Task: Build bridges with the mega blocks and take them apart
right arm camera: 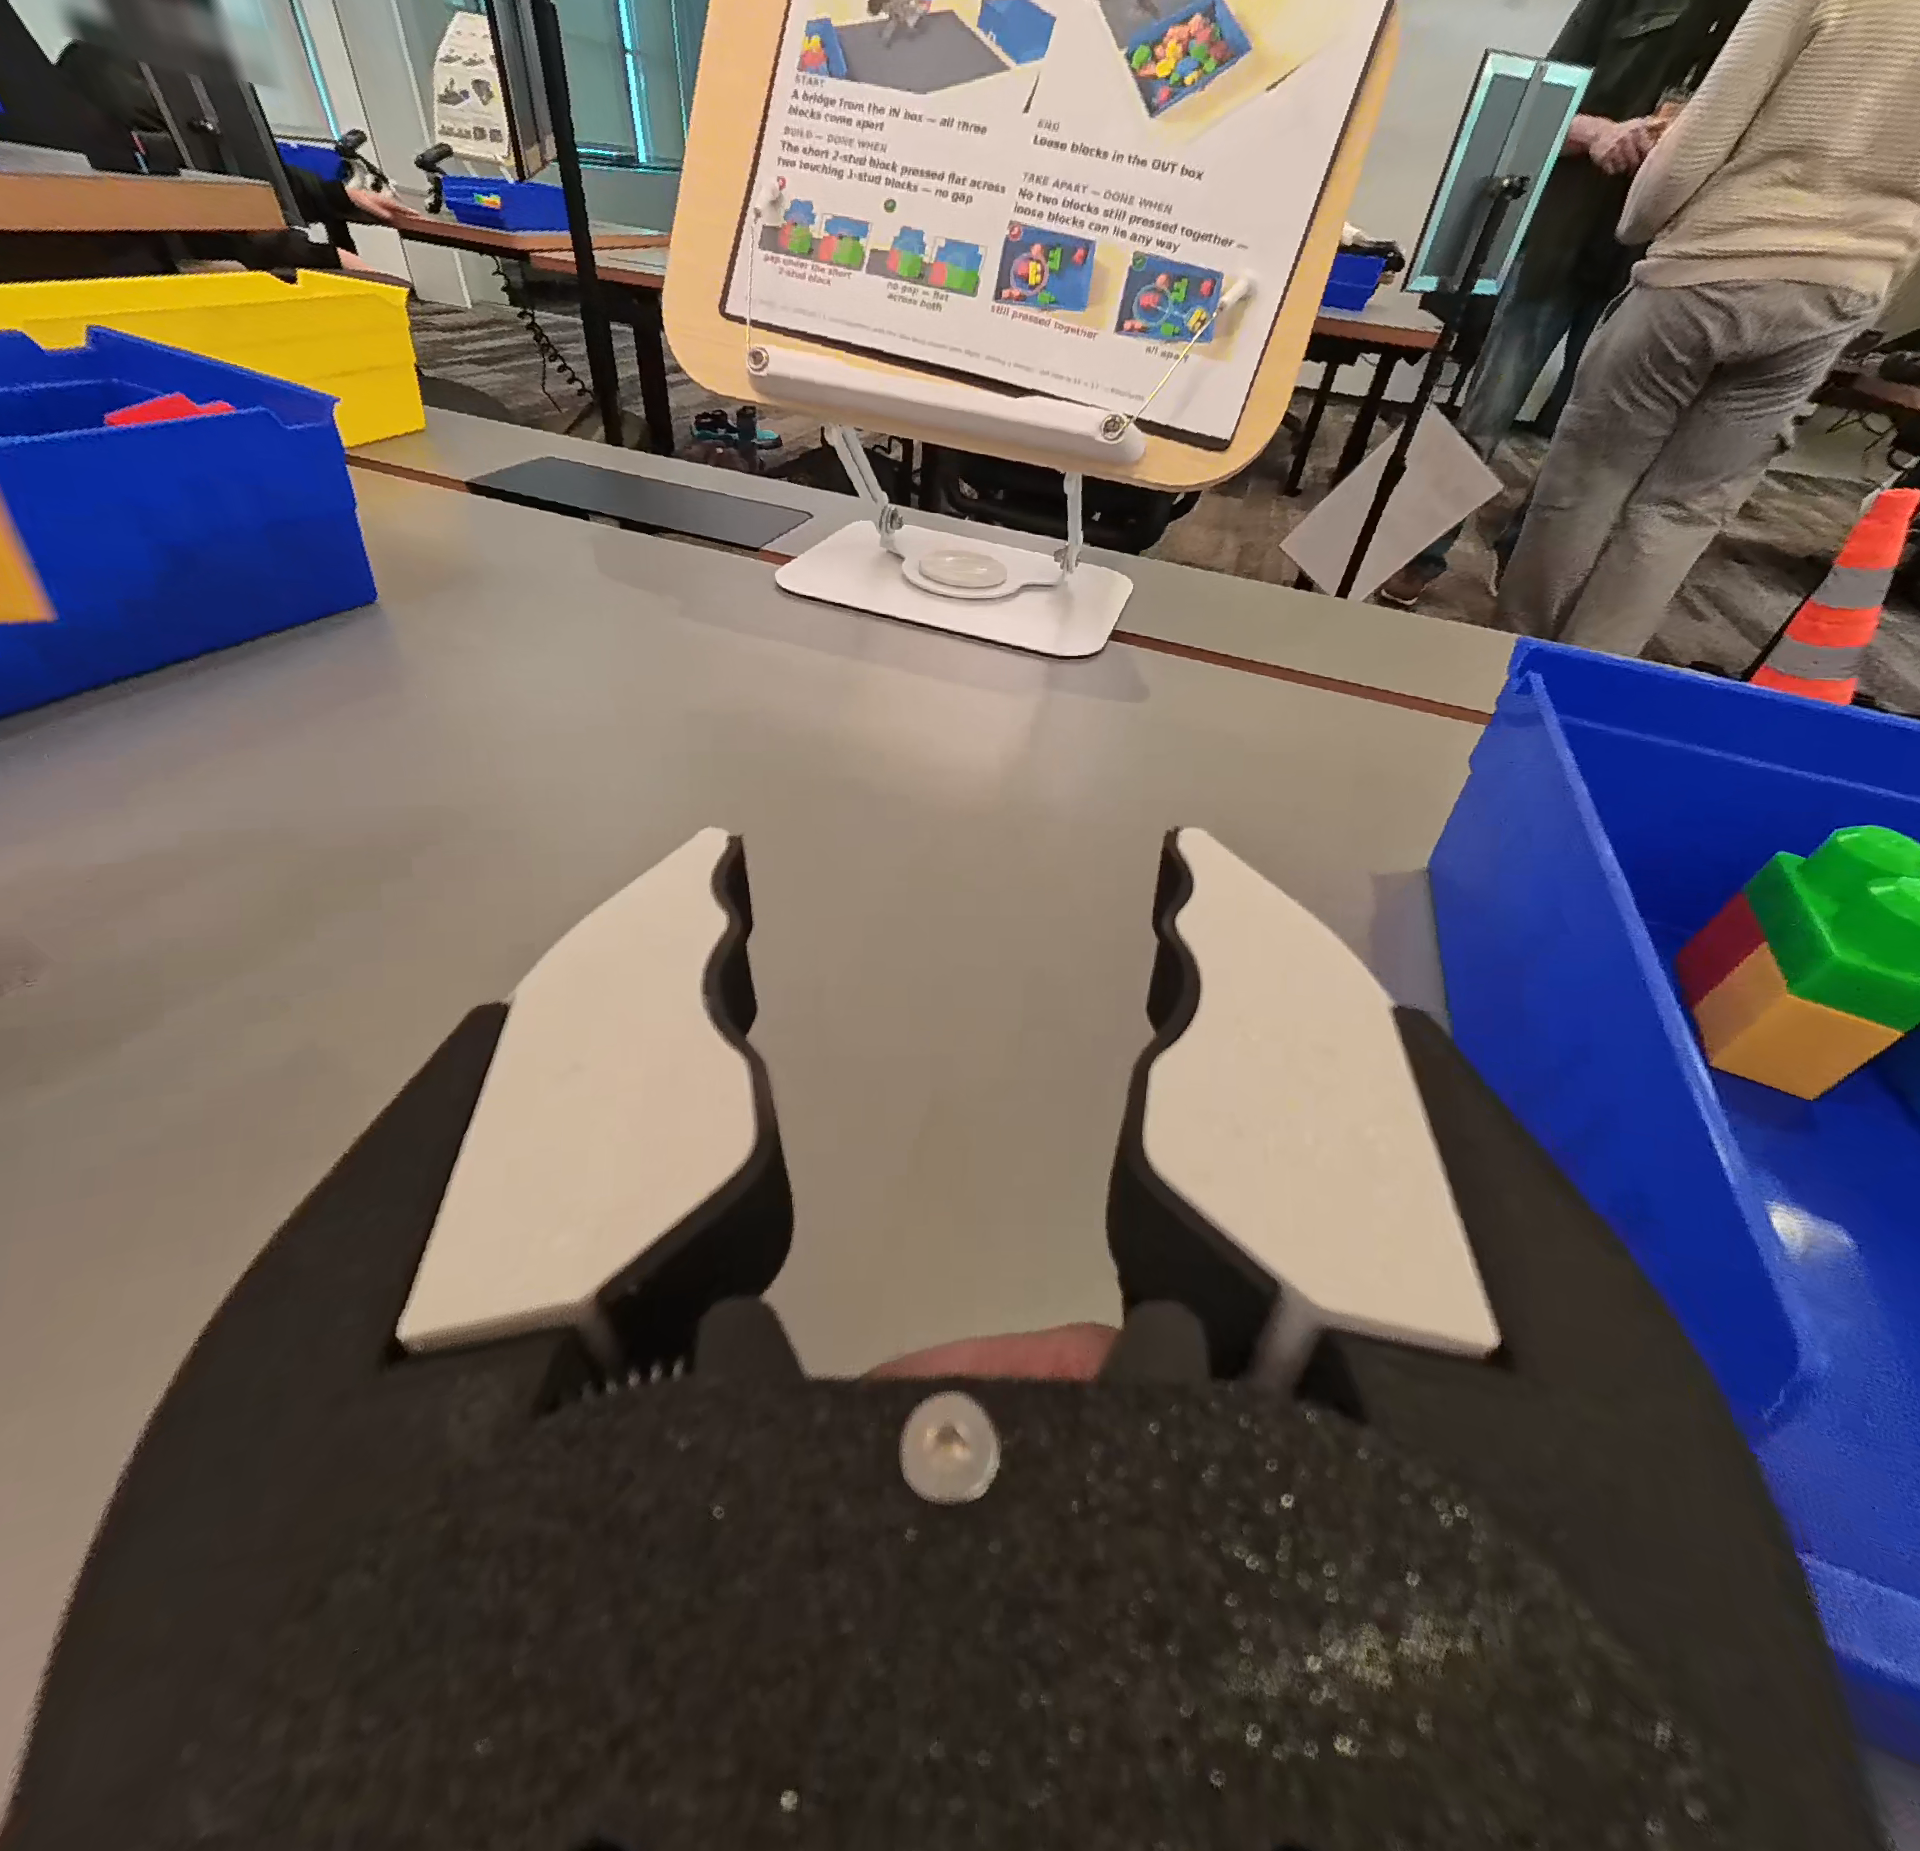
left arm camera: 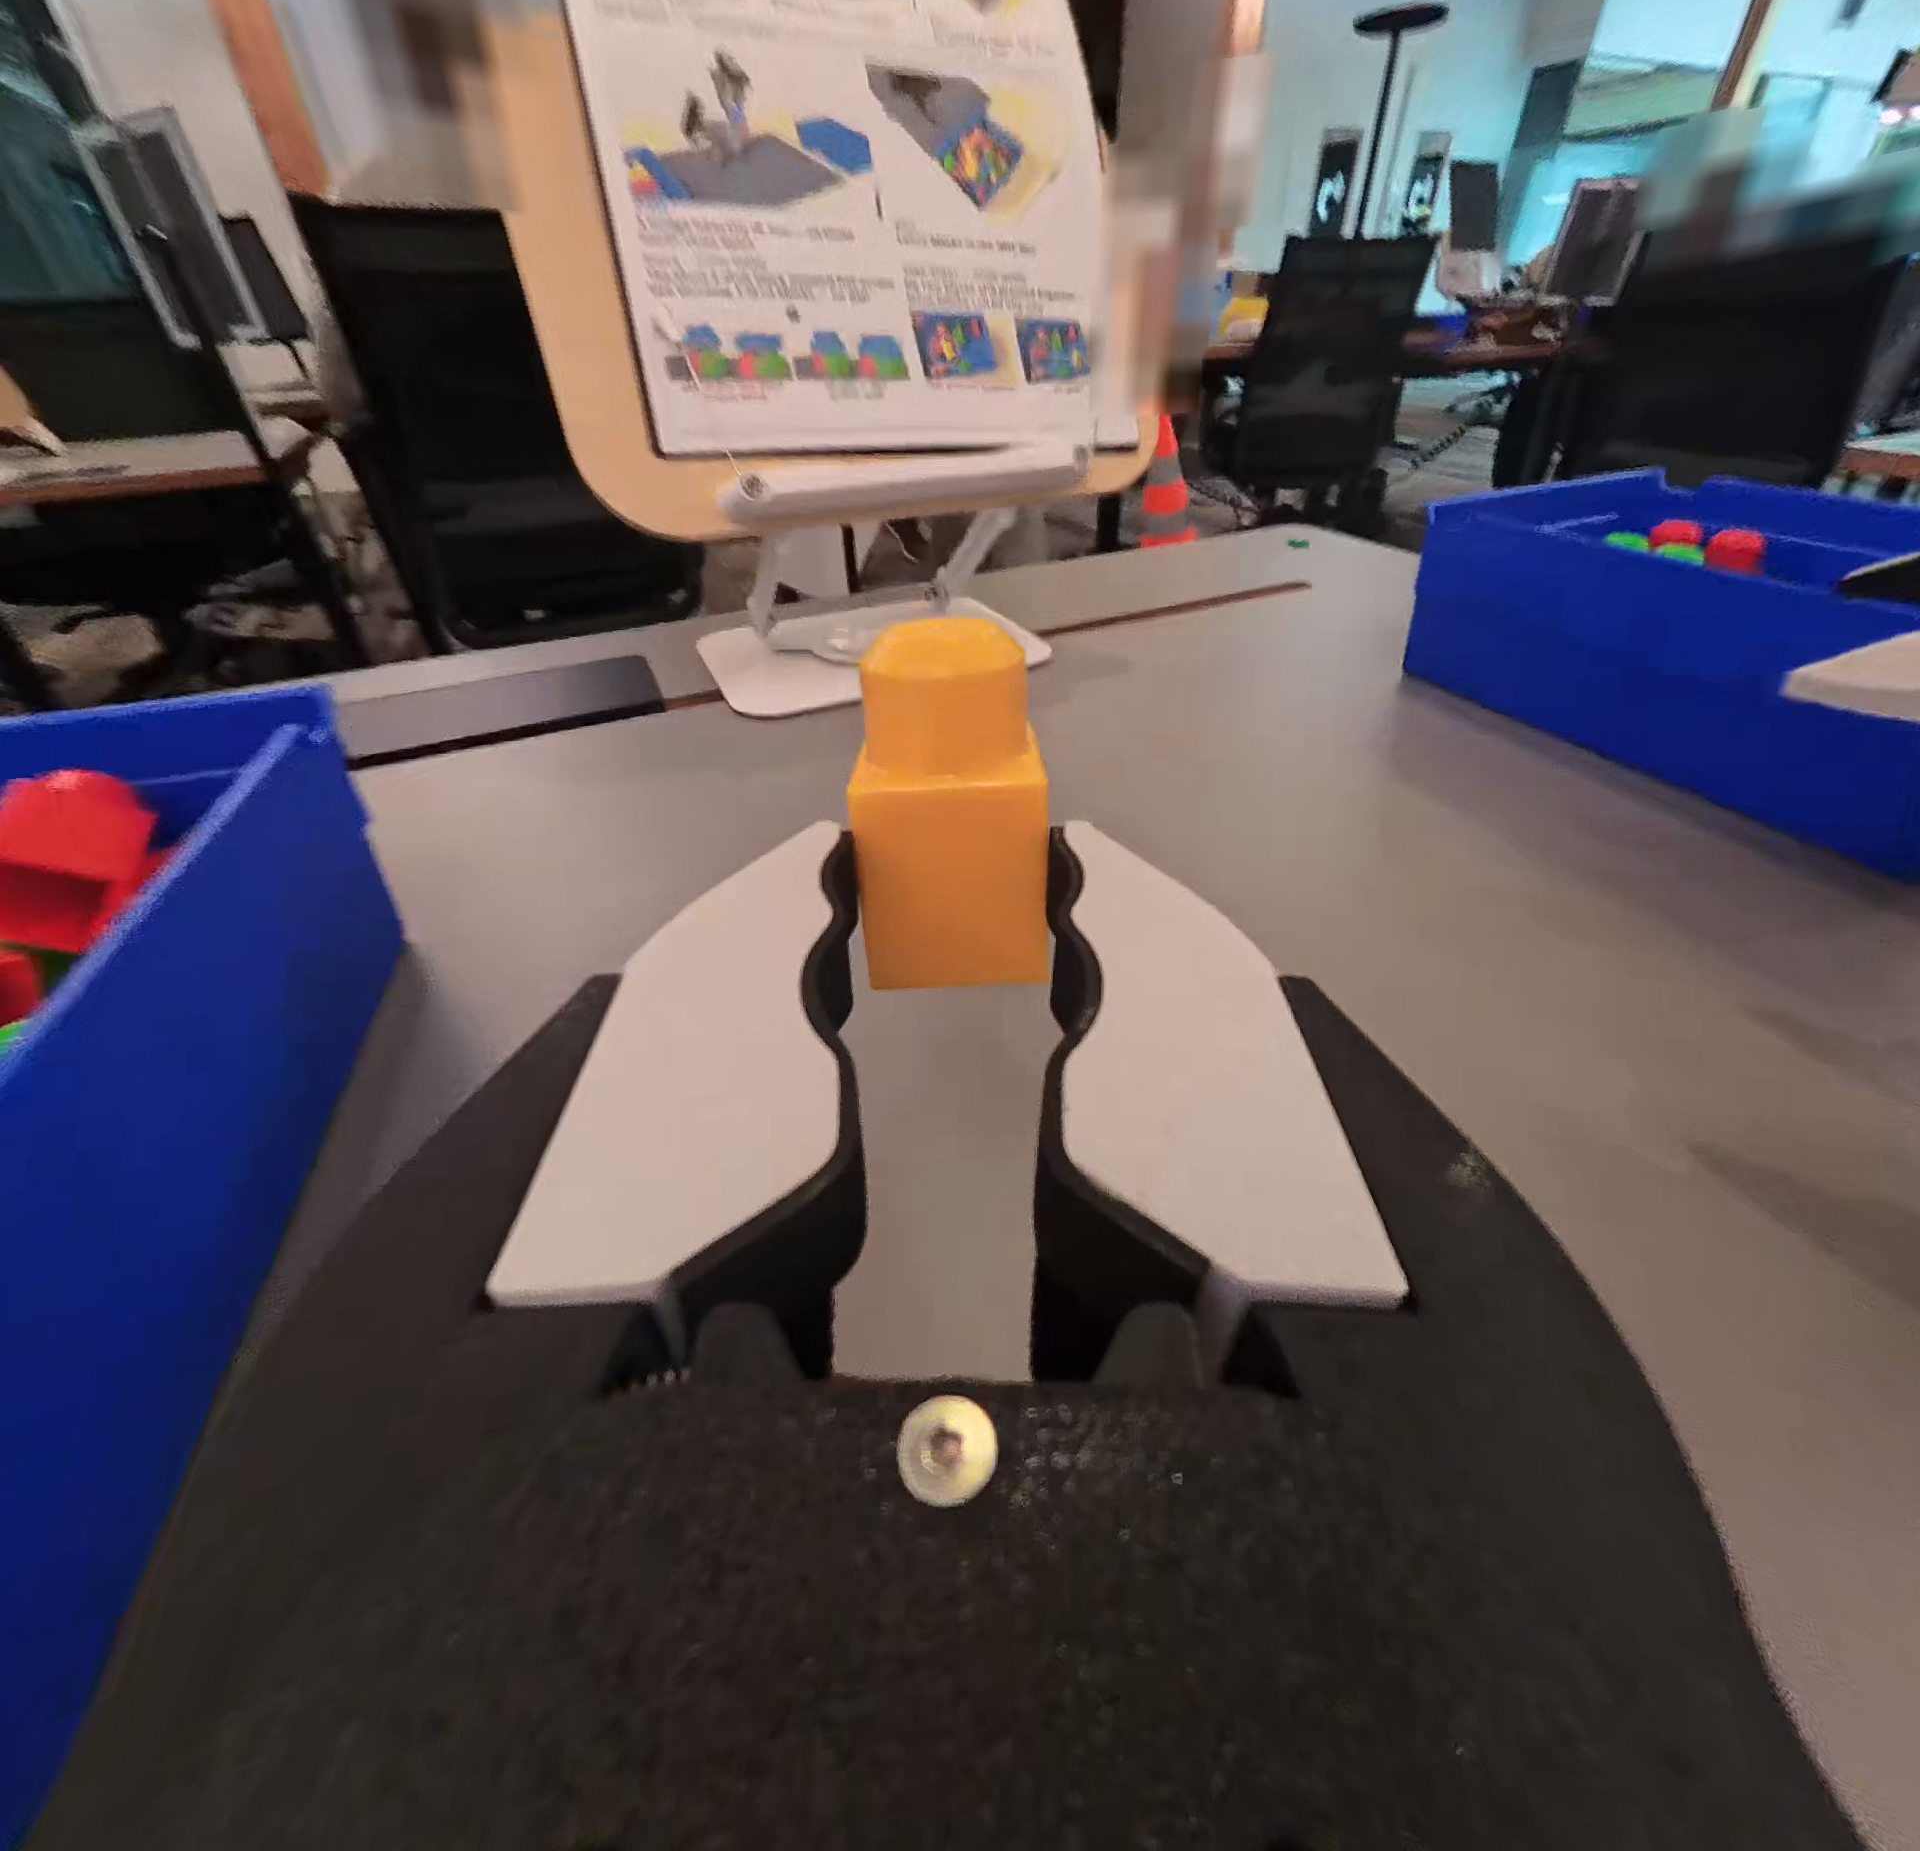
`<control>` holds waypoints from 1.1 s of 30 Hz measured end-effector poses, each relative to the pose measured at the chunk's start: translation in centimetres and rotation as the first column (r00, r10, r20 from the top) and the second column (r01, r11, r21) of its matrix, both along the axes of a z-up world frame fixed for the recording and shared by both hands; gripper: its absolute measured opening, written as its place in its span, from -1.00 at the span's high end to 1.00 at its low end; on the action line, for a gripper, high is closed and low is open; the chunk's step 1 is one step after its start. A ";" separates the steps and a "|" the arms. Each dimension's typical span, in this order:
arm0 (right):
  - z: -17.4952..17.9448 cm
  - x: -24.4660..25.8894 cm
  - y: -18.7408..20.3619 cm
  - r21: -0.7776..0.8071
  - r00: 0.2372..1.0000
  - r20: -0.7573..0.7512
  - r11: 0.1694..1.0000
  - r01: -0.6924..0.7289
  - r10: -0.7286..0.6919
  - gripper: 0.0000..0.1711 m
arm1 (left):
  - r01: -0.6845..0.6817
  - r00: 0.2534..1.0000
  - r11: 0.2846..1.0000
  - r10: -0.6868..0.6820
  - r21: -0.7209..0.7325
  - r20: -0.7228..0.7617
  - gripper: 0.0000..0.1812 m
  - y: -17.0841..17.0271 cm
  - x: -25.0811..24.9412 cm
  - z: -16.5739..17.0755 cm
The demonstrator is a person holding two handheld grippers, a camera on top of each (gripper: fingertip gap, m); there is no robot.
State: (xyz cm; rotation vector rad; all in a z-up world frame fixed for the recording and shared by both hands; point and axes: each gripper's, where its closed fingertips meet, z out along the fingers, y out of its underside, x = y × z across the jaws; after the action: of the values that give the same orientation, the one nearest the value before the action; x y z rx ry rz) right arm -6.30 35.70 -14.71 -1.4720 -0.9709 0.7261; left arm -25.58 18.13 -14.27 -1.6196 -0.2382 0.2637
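My left gripper (left arm camera: 948,866) is shut on a yellow mega block (left arm camera: 945,845), stud end up, and holds it above the grey table (left arm camera: 1351,970). My right gripper (right arm camera: 951,856) is open and empty over the grey table (right arm camera: 623,762). To its right a blue bin (right arm camera: 1558,970) holds a bridge of a green block (right arm camera: 1839,928) pressed on a red block (right arm camera: 1714,944) and a yellow block (right arm camera: 1787,1032). A blue bin at the left (left arm camera: 156,1074) holds red blocks (left arm camera: 73,856) and green ones. The right gripper's fingers (left arm camera: 1860,674) show at the right edge of the left wrist view.
An instruction sheet on a white stand (right arm camera: 956,575) sits at the table's far edge. The right blue bin (left arm camera: 1662,658) and the left blue bin (right arm camera: 156,534) flank the table. A yellow bin (right arm camera: 260,347), an orange cone (right arm camera: 1849,606) and people (right arm camera: 1714,295) are behind.
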 end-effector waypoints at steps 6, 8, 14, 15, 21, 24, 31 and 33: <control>0.3 0.1 0.1 -0.002 1.000 -0.014 1.000 -0.005 0.005 0.14 | 0.159 0.986 0.976 -0.148 -0.148 0.077 0.62 6.4 -1.8 -4.1; 0.4 0.2 0.2 -0.004 1.000 -0.018 1.000 -0.002 0.002 0.14 | 0.216 0.975 0.955 -0.202 -0.204 0.088 0.62 8.3 -1.8 -5.2; 0.5 0.5 0.9 -0.014 1.000 -0.023 1.000 0.003 -0.003 0.15 | 0.314 0.949 0.885 -0.291 -0.344 0.117 0.62 11.8 -1.7 -7.2; 0.5 0.5 1.0 -0.013 1.000 -0.023 1.000 0.003 -0.003 0.15 | 0.318 0.948 0.874 -0.296 -0.368 0.117 0.62 12.1 -1.6 -7.7; 0.6 0.8 1.4 -0.014 1.000 -0.026 1.000 0.008 -0.009 0.16 | 0.332 0.942 0.811 -0.306 -0.482 0.135 0.62 12.6 -1.1 -9.7; 0.3 0.8 1.4 -0.019 1.000 -0.023 1.000 0.007 -0.008 0.16 | 0.321 0.946 0.796 -0.292 -0.513 0.139 0.62 12.5 -1.3 -10.3; 0.3 0.7 1.4 -0.019 1.000 -0.021 1.000 0.005 -0.005 0.16 | 0.326 0.944 0.761 -0.296 -0.561 0.147 0.54 11.8 -1.2 -11.2; 0.3 0.7 1.4 -0.019 1.000 -0.021 1.000 0.004 -0.005 0.16 | 0.315 0.947 0.748 -0.287 -0.585 0.143 0.45 11.4 -1.2 -11.6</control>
State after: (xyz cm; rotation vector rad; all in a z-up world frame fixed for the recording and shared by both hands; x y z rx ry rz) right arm -5.61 37.05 -14.43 -1.4797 -0.9466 0.7479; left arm -26.81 29.54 -25.85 -2.2726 0.0985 0.0460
